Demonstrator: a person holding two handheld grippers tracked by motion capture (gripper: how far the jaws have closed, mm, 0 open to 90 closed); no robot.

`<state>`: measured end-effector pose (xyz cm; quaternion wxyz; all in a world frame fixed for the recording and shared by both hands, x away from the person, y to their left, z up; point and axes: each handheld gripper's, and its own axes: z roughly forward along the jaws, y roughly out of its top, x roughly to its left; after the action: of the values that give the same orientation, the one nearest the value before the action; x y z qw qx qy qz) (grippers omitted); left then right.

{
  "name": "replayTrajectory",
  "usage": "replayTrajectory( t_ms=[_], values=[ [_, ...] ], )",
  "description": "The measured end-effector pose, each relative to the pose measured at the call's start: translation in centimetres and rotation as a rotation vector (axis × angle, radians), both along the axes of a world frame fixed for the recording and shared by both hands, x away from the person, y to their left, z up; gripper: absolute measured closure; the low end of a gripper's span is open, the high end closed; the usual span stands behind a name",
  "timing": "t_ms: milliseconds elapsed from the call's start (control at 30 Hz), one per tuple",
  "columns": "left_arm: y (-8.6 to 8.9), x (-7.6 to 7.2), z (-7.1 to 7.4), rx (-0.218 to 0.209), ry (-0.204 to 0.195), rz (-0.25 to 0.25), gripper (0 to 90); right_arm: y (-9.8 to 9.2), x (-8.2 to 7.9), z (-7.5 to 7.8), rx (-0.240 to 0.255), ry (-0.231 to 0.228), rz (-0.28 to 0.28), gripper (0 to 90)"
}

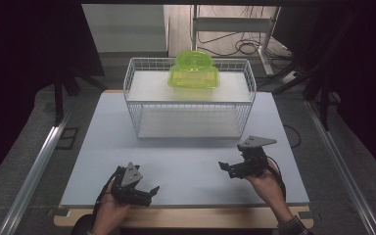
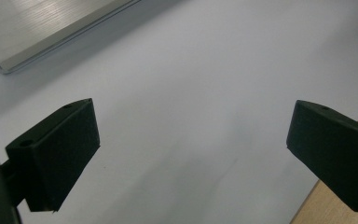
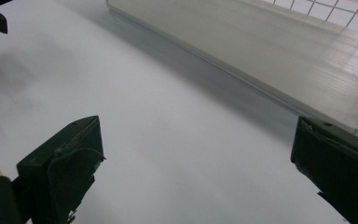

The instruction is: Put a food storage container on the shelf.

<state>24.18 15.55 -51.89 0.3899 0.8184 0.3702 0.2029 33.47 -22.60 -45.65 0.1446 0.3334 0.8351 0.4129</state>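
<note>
Neon-green plastic container (image 1: 194,71) atop wire rack (image 1: 137,105)

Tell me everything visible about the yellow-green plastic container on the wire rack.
The yellow-green plastic container is translucent and glossy, with a squarish, round-cornered lower body and a round, ringed part on top. It stands upright on the white top shelf of the wire rack, toward the back and roughly centred. Nothing but the shelf touches it; both grippers are far off, near the table's front edge.
</note>
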Motion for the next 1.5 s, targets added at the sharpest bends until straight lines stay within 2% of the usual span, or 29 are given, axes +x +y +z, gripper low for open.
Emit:
replayTrajectory(
  t_ms=[600,800,1267,1500],
  values=[
    [-0.1,0.0,0.0,0.006,0.001,-0.003,2.4,-2.8,-1.5,-1.9,-0.022,0.016,-0.047,2.1],
    [-0.1,0.1,-0.2,0.010,0.016,-0.012,1.9,-3.5,-1.9,-2.5,-0.032,0.029,-0.059,1.6],
    [-0.4,0.2,-0.5,0.035,0.044,-0.025,1.1,-3.8,-2.7,-4.2,-0.073,0.063,-0.058,1.2],
    [-0.5,0.3,-0.7,0.050,0.052,-0.024,0.8,-3.6,-2.8,-5.1,-0.102,0.095,-0.048,1.1]
  ],
)
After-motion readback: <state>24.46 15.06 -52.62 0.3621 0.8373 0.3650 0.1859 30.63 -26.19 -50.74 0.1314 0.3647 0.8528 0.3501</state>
